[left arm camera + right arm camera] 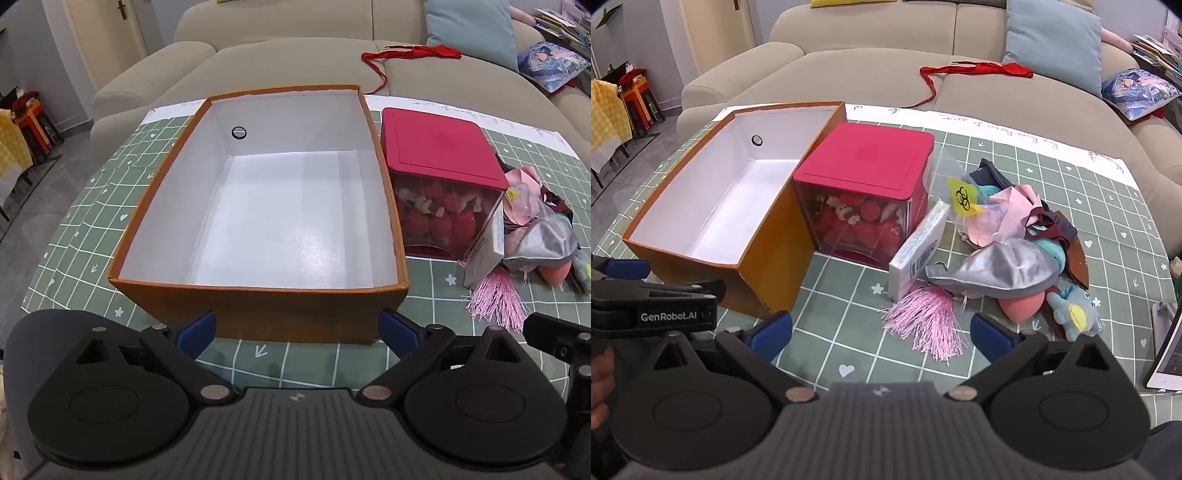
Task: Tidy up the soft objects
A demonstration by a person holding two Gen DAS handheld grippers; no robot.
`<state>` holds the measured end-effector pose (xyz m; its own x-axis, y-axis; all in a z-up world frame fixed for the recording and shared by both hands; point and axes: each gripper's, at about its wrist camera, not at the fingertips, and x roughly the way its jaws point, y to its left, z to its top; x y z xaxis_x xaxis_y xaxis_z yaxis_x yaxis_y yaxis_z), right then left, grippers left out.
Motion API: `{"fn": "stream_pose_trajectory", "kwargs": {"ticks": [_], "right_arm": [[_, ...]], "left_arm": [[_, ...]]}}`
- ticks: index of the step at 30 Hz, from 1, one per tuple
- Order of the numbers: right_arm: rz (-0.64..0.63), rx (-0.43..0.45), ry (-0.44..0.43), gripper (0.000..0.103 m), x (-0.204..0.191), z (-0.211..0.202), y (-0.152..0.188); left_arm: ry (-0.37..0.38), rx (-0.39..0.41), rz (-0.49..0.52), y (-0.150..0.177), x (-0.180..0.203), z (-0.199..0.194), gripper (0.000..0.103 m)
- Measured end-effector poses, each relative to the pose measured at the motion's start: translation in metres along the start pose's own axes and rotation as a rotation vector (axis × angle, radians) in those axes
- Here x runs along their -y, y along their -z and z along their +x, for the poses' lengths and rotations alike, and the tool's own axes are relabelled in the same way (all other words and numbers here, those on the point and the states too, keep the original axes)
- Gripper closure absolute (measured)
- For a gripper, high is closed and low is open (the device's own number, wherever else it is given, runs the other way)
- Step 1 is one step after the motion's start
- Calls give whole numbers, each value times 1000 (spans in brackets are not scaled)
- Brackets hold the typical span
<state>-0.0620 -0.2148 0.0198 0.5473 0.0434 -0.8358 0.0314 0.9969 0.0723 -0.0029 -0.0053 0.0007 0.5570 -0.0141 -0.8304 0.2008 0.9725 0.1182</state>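
Observation:
An open orange box [258,306] with a white empty inside stands on the table; it also shows in the right wrist view [768,258]. A pile of soft things lies right of it: a pink tassel [927,325], a silver pouch [1004,273], a pink cloth [1004,214], a blue plush [1075,314]; the pile shows in the left wrist view [535,229] too. My left gripper [297,332] is open and empty before the box's near wall. My right gripper [881,332] is open and empty, just short of the tassel.
A clear cube with a red lid [864,192] holding red toys stands between box and pile. A white carton [919,251] leans on it. A beige sofa [871,70] with a red ribbon [975,70] is behind. A tablet [1167,354] lies at right.

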Motion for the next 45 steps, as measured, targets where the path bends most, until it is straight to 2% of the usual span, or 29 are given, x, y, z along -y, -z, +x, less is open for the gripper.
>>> {"fn": "stream_pose_trajectory", "kwargs": {"ticks": [45], "right_arm": [[-39, -5, -8, 3, -7, 0, 1]], "left_arm": [[-31, 10, 34, 4, 2, -1, 0]]}}
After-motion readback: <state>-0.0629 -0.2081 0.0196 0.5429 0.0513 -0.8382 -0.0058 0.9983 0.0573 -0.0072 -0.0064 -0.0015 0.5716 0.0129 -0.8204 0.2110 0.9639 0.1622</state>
